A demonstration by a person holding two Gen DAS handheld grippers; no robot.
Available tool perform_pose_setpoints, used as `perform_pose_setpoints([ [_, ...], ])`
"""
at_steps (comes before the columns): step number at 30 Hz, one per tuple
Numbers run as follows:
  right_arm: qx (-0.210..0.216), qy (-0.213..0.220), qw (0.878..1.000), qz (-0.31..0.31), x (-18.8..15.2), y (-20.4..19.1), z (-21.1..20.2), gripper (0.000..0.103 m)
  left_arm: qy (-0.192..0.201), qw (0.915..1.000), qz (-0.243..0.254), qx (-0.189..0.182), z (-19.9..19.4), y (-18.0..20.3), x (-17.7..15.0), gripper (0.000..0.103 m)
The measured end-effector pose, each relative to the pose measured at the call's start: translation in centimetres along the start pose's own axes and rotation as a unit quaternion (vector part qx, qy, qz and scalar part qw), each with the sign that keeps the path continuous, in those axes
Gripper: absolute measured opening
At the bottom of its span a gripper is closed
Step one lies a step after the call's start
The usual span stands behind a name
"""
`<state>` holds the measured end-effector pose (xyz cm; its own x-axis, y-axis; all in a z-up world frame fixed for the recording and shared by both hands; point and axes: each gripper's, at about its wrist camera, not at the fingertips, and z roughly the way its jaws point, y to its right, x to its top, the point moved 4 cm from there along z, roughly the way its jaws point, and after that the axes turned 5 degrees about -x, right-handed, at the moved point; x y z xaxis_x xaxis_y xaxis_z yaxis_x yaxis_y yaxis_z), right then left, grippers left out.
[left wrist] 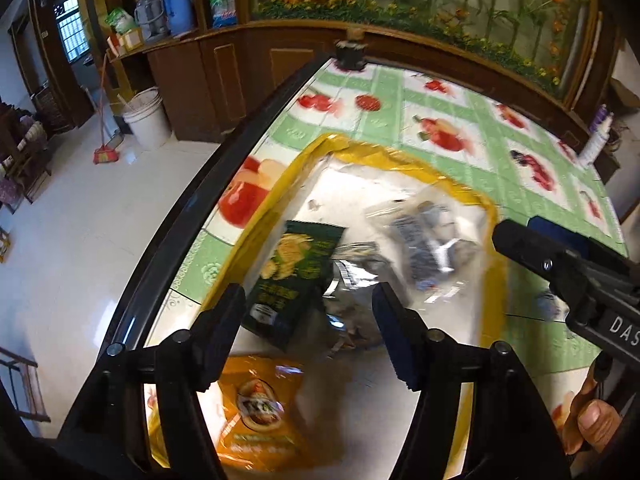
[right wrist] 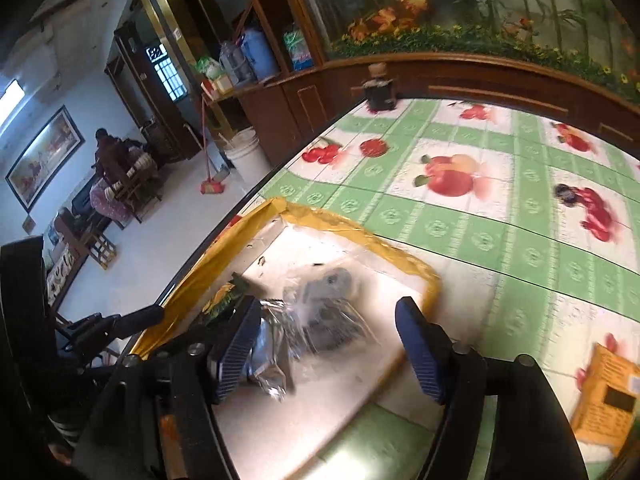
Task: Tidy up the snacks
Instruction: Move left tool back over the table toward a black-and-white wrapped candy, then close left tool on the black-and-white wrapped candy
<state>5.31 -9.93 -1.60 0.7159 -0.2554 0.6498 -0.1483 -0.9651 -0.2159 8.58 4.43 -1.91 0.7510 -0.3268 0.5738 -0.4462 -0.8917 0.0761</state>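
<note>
Left gripper (left wrist: 310, 320): jaws spread, empty, above tray (left wrist: 280, 196). Orange packet (left wrist: 256, 408) at tray's near end, under the jaws; green packet (left wrist: 294, 280) farther, lengthwise away. Right gripper (right wrist: 330, 354): released, above clear bag (right wrist: 328, 312). Yellow box (right wrist: 604, 396) outside tray, right gripper nearer.

Both fisheye views are strongly curved at the edges, and the corners are lost to black vignetting. Daylight is admitted through a barred window (left wrist: 71, 28) at far left, and a pale sheen is cast on the tiled floor (left wrist: 80, 232). The white interior of the yellow-rimmed tray (left wrist: 280, 184) is glared almost to blankness. Motion blur is seen on the snack packets (left wrist: 424, 248) and on the fruit-printed tabletop (right wrist: 520, 240), while the left gripper (left wrist: 310, 312) and right gripper (right wrist: 332, 344) are rendered sharper. The upper cabinet areas are left dim.
</note>
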Motion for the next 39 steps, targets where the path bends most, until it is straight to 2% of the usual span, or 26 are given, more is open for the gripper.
perform_pose_setpoints([
  [7,-0.029,0.027,0.998,0.049,-3.9,5.5,-6.3,0.072,0.014,0.998,0.052,-0.033,-2.2,5.5,-1.2,0.068],
  [12,-0.069,0.045,0.991,0.104,-8.0,11.5,-11.1,0.073,0.004,0.9942,0.083,-0.068,-2.5,9.5,-2.6,0.068],
  [17,-0.101,0.046,0.984,0.142,-11.3,16.0,-14.1,0.073,0.003,0.9901,0.12,-0.073,-2.7,13.2,-3.6,0.068],
  [20,-0.107,0.047,0.981,0.154,-12.5,17.4,-15.0,0.073,-0.002,0.9885,0.129,-0.078,-2.4,14.8,-4.1,0.068],
  [23,-0.108,0.046,0.982,0.146,-12.9,17.3,-14.9,0.073,-0.011,0.9884,0.131,-0.077,-1.8,15.8,-4.5,0.068],
  [29,-0.101,0.031,0.99,0.091,-12.6,14.9,-12.5,0.071,-0.03,0.9881,0.127,-0.082,-0.3,16.7,-5.0,0.068],
  [32,-0.099,0.013,0.992,0.071,-12.3,14.0,-10.4,0.061,-0.043,0.9878,0.116,-0.095,0.5,16.9,-5.0,0.068],
  [37,-0.097,-0.01,0.994,0.053,-11.9,13.5,-7.5,0.058,-0.057,0.9873,0.1,-0.11,1.6,17.3,-3.9,0.068],
  [39,-0.097,-0.016,0.994,0.052,-11.7,13.6,-6.7,0.048,-0.055,0.9878,0.098,-0.108,1.8,17.3,-3.5,0.068],
])
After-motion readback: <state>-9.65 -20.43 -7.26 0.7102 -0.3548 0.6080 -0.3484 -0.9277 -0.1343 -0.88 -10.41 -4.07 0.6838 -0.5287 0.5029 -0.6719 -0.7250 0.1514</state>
